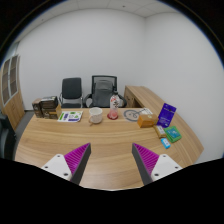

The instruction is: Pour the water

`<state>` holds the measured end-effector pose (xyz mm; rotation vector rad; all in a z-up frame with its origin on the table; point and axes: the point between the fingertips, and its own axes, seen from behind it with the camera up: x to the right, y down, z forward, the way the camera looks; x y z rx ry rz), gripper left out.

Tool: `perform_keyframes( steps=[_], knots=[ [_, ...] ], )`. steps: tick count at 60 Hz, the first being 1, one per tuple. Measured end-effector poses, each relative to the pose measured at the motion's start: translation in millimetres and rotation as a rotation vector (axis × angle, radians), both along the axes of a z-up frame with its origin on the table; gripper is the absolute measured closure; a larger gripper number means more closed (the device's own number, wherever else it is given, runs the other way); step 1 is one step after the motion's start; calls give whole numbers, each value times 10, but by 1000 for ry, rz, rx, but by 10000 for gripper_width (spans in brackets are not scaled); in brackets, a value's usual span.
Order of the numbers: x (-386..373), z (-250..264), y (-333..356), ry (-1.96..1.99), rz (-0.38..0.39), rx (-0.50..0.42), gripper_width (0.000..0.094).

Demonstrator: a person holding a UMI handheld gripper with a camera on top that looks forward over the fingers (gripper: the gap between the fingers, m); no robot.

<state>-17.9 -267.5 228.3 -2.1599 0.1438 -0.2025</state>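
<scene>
My gripper hangs over the near part of a long wooden table, its two fingers spread wide with purple pads and nothing between them. Far beyond the fingers, near the table's back edge, stand a white cup or bowl and a small bottle-like object next to a plate. They are too small to make out in detail.
A box and papers lie at the back left. A purple box, a tan carton and teal items sit on the right. Two office chairs stand behind the table.
</scene>
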Motion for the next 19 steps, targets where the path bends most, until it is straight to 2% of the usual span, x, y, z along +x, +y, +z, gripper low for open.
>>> perform_keyframes(
  steps=[19],
  knots=[
    [-205, 90, -370, -9, 6, -4, 80]
  ],
)
